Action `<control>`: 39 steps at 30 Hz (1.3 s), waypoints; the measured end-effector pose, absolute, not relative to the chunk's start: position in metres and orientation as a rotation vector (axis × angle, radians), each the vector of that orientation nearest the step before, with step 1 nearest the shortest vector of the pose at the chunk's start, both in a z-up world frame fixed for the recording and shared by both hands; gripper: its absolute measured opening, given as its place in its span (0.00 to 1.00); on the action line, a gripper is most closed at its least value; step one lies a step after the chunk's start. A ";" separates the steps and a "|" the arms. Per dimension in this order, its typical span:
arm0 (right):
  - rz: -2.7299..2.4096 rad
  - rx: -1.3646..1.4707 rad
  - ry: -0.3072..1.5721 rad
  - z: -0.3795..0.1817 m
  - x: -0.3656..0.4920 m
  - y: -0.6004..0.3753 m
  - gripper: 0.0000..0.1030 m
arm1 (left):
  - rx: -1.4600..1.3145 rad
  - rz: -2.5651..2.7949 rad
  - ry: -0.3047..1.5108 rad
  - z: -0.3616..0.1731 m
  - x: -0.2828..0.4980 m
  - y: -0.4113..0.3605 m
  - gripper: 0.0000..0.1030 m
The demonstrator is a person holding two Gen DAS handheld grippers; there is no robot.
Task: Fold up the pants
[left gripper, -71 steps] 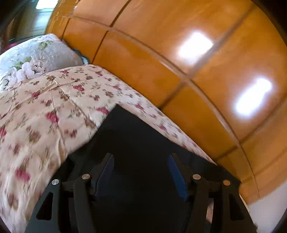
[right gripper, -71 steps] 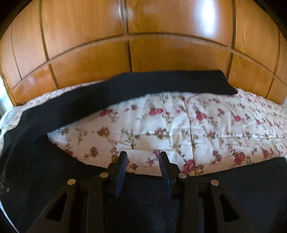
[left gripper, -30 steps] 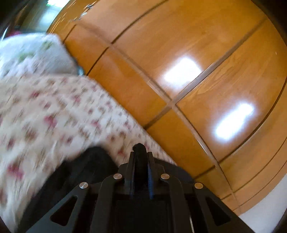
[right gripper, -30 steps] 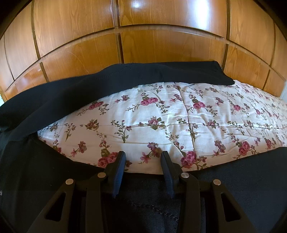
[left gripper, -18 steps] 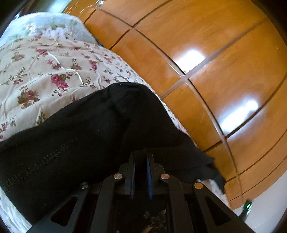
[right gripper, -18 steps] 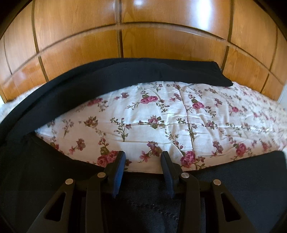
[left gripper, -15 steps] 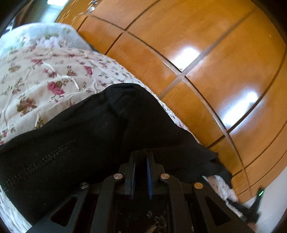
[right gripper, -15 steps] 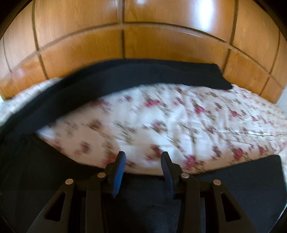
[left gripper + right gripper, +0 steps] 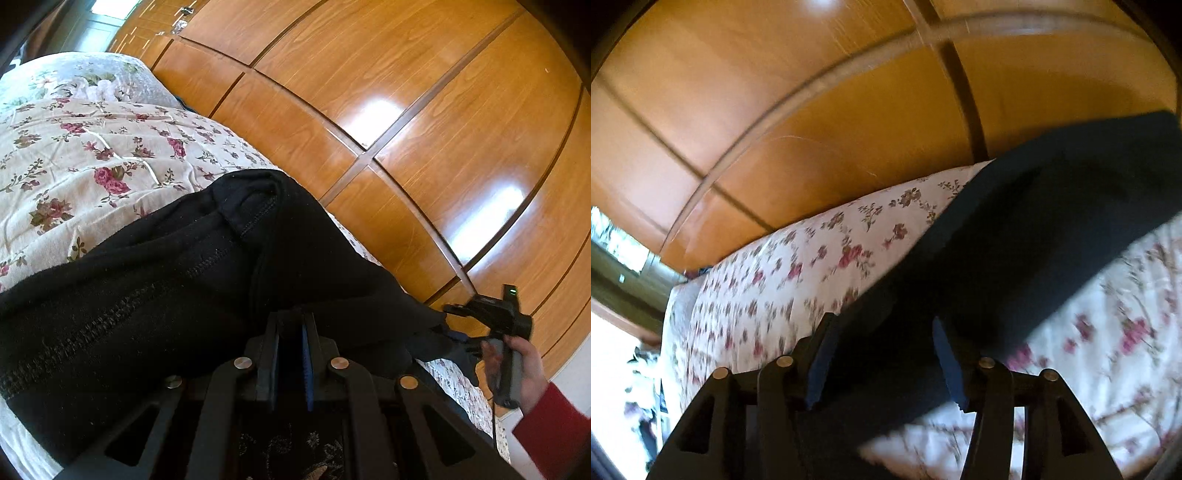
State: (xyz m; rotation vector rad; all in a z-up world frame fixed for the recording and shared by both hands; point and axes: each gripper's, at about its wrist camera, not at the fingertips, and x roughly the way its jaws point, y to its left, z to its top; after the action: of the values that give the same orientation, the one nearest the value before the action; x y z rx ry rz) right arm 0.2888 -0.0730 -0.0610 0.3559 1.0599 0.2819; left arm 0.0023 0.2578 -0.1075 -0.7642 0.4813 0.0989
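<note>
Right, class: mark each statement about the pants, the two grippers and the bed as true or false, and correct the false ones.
1. The left gripper is shut on the black pants. True.
2. The right gripper is closed tight. False: its fingers stand apart, with dark cloth between them.
3. The bedspread is plain blue. False: it is cream with red roses.
4. Wooden panels rise behind the bed. True.
5. The pants lie on the floor. False: they lie on the bedspread.
</note>
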 end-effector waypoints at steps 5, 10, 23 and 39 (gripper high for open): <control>0.206 0.352 1.101 -0.077 0.307 -0.075 0.34 | -0.769 0.087 0.479 -0.109 0.001 0.259 0.10; 0.285 0.183 0.965 -0.046 0.282 -0.079 0.10 | -0.811 0.052 0.513 -0.107 0.007 0.268 0.10; 0.418 0.131 0.729 0.020 0.102 -0.124 0.10 | -0.889 -0.086 0.211 -0.026 -0.048 0.327 0.10; 0.411 0.205 0.839 -0.084 -0.004 -0.130 0.10 | -1.183 0.097 0.318 -0.108 -0.118 0.360 0.48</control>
State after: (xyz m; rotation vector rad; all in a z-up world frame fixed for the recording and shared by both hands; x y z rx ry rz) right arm -0.0041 -0.1296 -0.0839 0.2052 0.8388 0.4108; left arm -0.1183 0.3596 -0.1080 -1.1833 0.3180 0.0968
